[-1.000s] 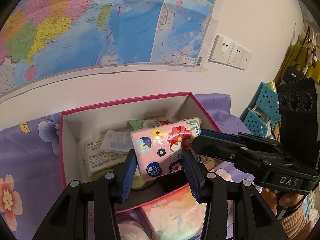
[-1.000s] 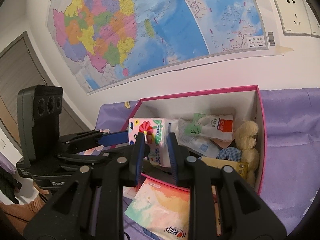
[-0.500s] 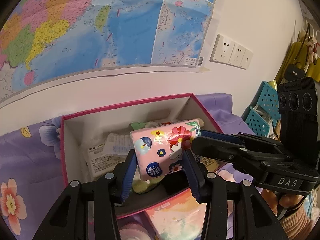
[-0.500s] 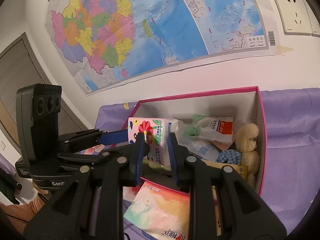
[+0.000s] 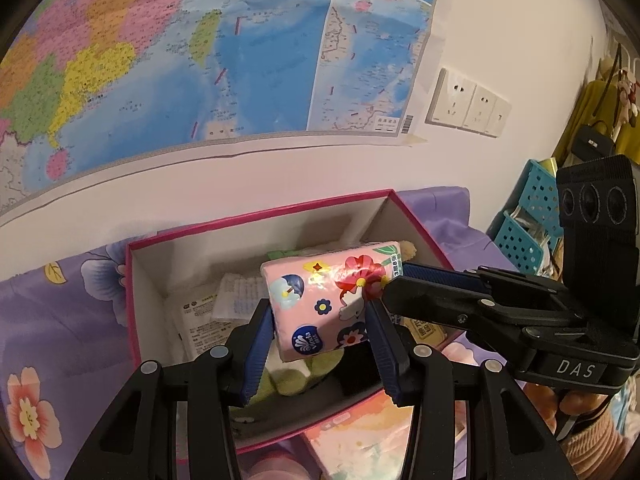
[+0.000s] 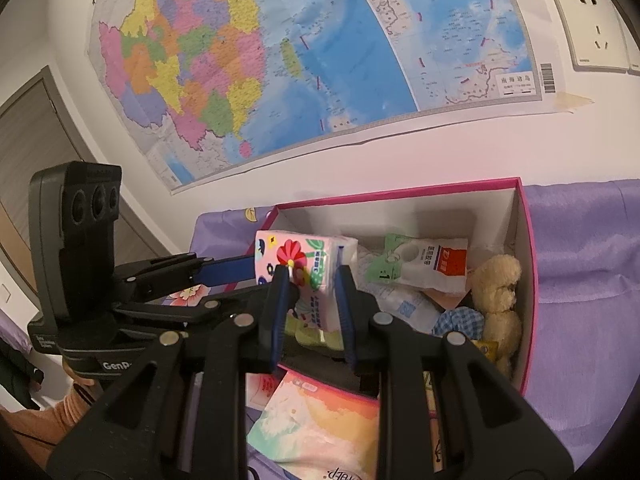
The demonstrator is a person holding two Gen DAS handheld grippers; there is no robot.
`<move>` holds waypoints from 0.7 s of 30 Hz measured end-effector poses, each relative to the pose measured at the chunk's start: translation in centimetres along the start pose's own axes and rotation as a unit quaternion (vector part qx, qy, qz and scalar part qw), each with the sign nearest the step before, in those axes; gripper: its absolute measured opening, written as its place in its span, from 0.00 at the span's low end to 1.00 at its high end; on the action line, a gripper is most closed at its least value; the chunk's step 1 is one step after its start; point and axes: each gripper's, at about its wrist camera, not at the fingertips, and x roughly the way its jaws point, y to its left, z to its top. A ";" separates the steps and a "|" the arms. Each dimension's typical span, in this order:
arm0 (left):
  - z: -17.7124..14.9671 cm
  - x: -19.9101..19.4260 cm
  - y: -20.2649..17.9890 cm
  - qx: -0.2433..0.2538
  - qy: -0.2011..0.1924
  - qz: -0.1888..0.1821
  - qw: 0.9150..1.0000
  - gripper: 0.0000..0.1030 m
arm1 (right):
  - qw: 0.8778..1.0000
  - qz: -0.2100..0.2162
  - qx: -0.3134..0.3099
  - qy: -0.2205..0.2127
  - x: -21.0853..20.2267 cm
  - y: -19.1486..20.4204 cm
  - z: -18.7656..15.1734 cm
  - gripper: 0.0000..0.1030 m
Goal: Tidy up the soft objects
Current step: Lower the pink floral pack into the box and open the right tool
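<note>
Left wrist view: we have both grippers, left gripper [image 5: 320, 328] and right gripper [image 6: 310, 304], pinching the tissue pack [image 5: 326, 306] over the pink box [image 5: 256, 216], teddy [image 6: 498, 296] at 3 o'clock.

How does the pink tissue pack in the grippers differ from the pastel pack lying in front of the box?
The pink pack is held in the air over the box by both grippers, left and right; the pastel pack lies outside the box, ungripped. The pink pack has a flower print; the pastel pack has soft colour washes. The pastel pack looks flatter. Both are wrapped tissue packs.
</note>
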 end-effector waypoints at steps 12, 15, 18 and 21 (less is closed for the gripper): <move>0.1 0.4 0.6 -0.004 0.009 0.002 1.000 0.45 | 1.000 0.001 0.002 0.009 0.8 -0.2 0.3 0.26; 0.1 0.4 0.7 -0.004 0.010 0.003 1.000 0.45 | 1.000 0.001 0.002 0.012 1.0 -0.2 0.5 0.26; 0.2 0.4 0.7 -0.004 0.012 0.004 1.000 0.45 | 1.000 0.001 0.002 0.012 1.2 -0.2 0.6 0.26; 0.2 0.4 0.8 -0.006 0.013 0.004 1.000 0.45 | 1.000 0.001 0.002 0.013 1.2 -0.2 0.6 0.26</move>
